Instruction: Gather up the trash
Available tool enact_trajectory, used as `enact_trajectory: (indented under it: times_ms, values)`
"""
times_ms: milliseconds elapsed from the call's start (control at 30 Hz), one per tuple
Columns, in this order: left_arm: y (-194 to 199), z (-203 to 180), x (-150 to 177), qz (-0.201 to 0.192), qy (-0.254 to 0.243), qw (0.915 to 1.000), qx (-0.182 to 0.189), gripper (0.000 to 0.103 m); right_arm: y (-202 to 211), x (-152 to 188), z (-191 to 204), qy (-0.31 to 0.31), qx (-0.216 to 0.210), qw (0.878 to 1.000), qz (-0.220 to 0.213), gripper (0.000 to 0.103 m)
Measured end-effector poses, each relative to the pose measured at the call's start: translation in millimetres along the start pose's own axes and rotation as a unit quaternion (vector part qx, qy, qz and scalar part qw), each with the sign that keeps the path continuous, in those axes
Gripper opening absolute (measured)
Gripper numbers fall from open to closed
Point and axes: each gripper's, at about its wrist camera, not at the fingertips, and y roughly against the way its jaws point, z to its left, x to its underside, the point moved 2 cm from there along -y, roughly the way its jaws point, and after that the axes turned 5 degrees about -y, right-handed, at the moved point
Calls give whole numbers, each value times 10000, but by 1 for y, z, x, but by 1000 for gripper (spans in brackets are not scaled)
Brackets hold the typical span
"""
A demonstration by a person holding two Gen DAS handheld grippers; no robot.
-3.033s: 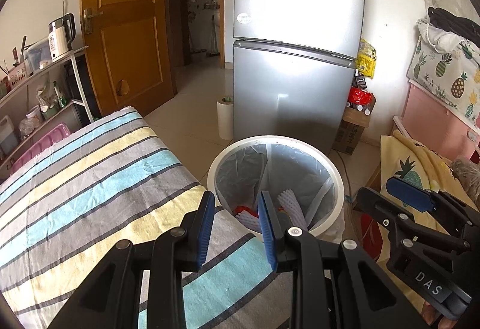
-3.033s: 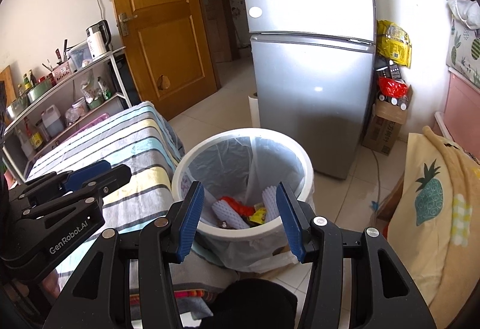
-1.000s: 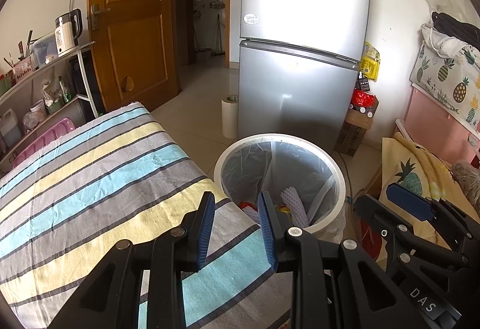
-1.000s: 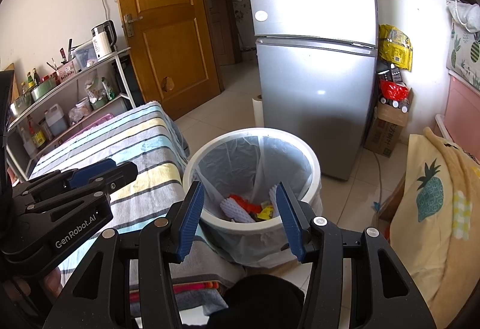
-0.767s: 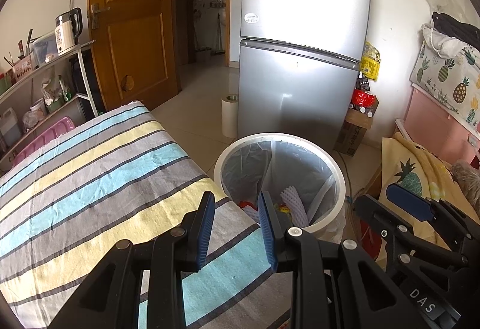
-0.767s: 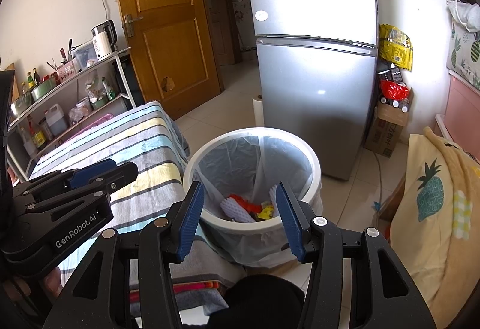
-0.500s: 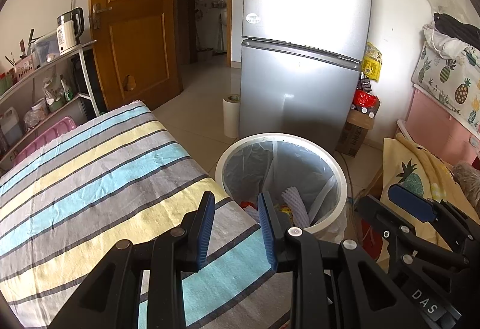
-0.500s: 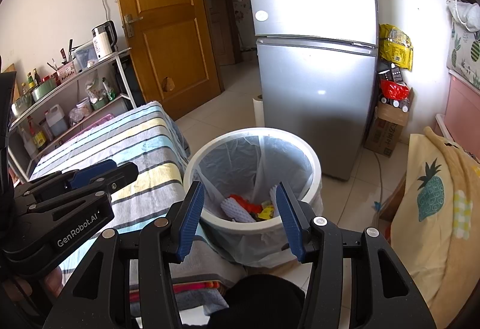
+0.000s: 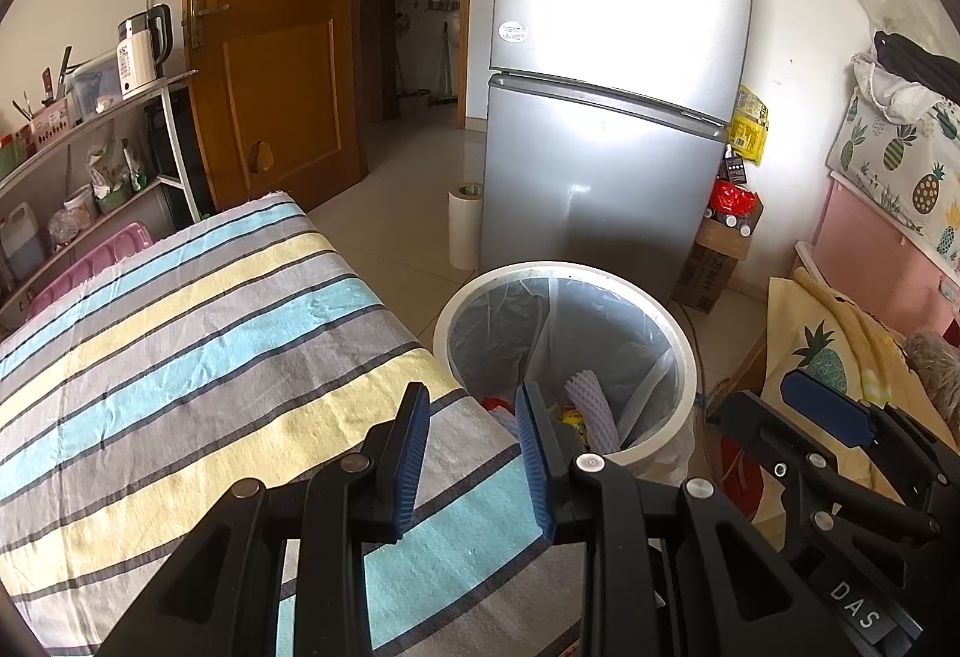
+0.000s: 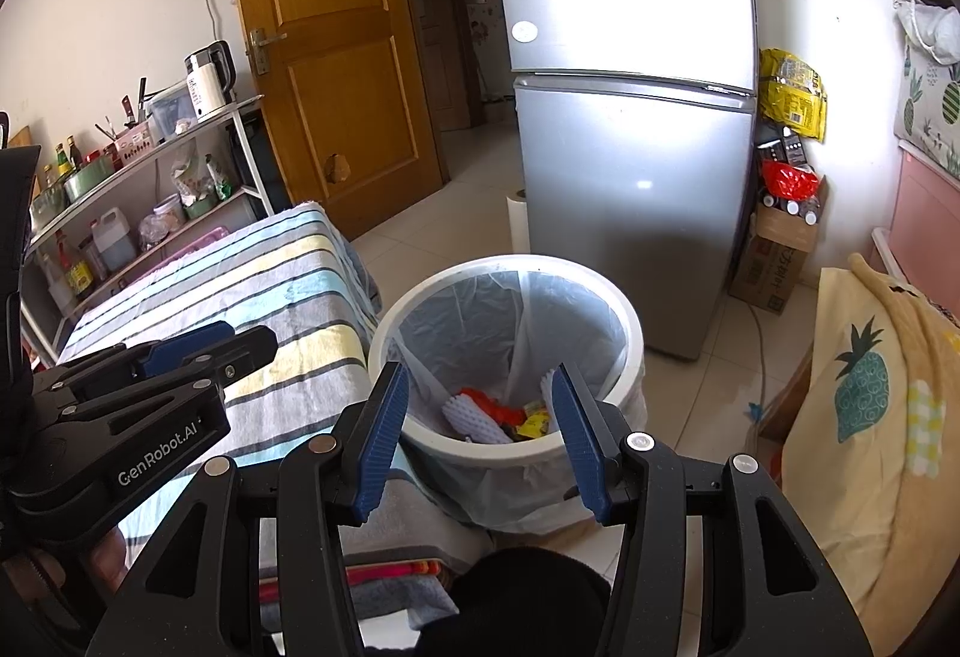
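Note:
A white round trash bin (image 9: 678, 339) with a clear liner stands on the floor beside the striped table; it also shows in the right wrist view (image 10: 630, 333). Inside lie white foam fruit nets (image 10: 471, 417), a red wrapper (image 10: 480, 400) and a yellow wrapper (image 10: 531, 423). My left gripper (image 9: 471, 408) is open and empty, above the table's corner next to the bin. My right gripper (image 10: 477, 405) is open and empty, held above the near rim of the bin. The left gripper (image 10: 198, 348) shows at the left of the right wrist view.
A striped cloth (image 9: 180, 333) covers the table left of the bin. A silver fridge (image 9: 612, 117) stands behind the bin, with a paper roll (image 9: 465, 225) and a cardboard box (image 9: 717, 261) beside it. A shelf rack (image 10: 120, 189) is at the left, a pineapple blanket (image 10: 864, 387) at the right.
Both grippers have drawn back and up slightly from the bin, staying open and empty. The bin's contents have not changed.

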Motion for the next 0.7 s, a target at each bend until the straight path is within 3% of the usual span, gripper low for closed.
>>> enact_trajectory:
  times_ms: [700]
  values:
    - [-4, -1, 2, 71, 46, 10000, 37, 30, -1, 3, 2, 2, -17, 10000, 10, 51]
